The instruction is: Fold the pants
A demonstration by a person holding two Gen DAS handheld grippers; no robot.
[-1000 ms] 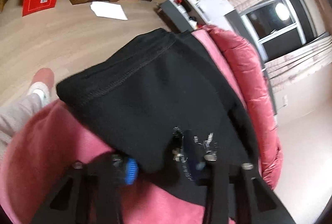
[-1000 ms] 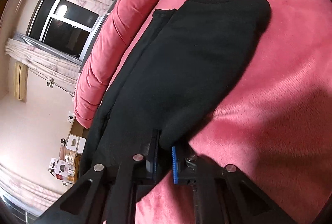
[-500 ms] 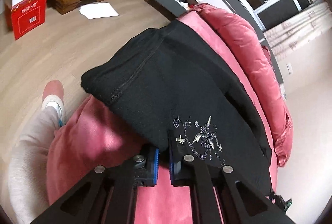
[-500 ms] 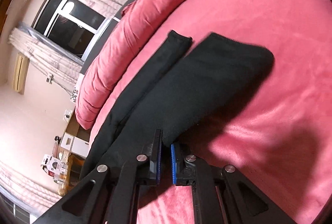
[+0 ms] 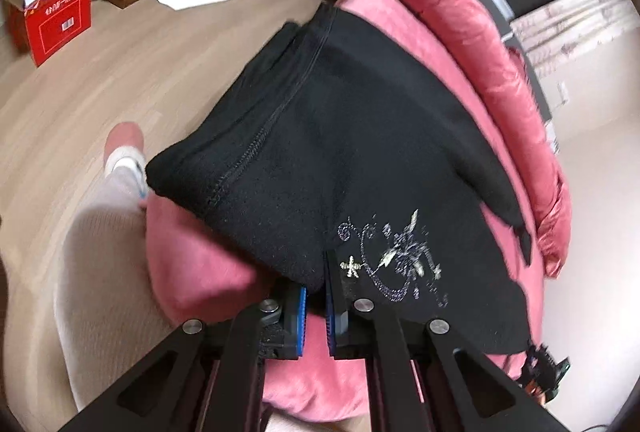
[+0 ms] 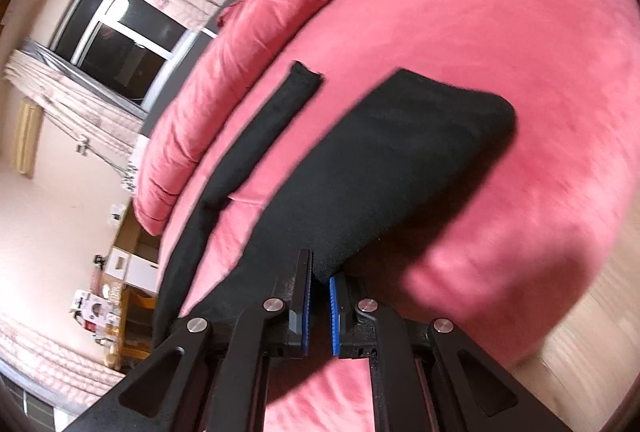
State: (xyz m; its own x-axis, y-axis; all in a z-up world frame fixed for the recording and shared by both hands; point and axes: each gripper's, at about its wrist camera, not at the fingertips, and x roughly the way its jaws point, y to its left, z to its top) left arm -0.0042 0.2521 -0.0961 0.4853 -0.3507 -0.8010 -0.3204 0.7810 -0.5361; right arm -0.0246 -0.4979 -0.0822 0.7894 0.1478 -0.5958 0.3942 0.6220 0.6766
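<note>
In the left wrist view the left gripper (image 5: 316, 296) sits at 6 o'clock, its blue pads nearly together and pinching the near edge of the black pants (image 5: 360, 159), just beside the glittery embroidery (image 5: 394, 260). The waist part spreads toward 12 o'clock over the pink bed (image 5: 192, 264), its seamed edge hanging past the mattress toward 10 o'clock, above the person's leg (image 5: 100, 272). Farther off lie the wooden floor (image 5: 80, 103), a red box (image 5: 58, 23) at 10 o'clock and the window at 1 o'clock.

In the right wrist view the right gripper (image 6: 319, 296), also at 6 o'clock, is pressed onto a fold of one pant leg, which runs toward 1 o'clock and ends bent over. The other leg (image 6: 272, 115) lies apart toward 11 o'clock, with bare bed between, beside the rolled quilt (image 6: 240, 43).

My judgement is that the risks are these: both grips bite only thin edges, so uneven pulling could slip the fabric free; the separated legs may fold crooked; and the overhanging waist could drag the garment off the bed.
</note>
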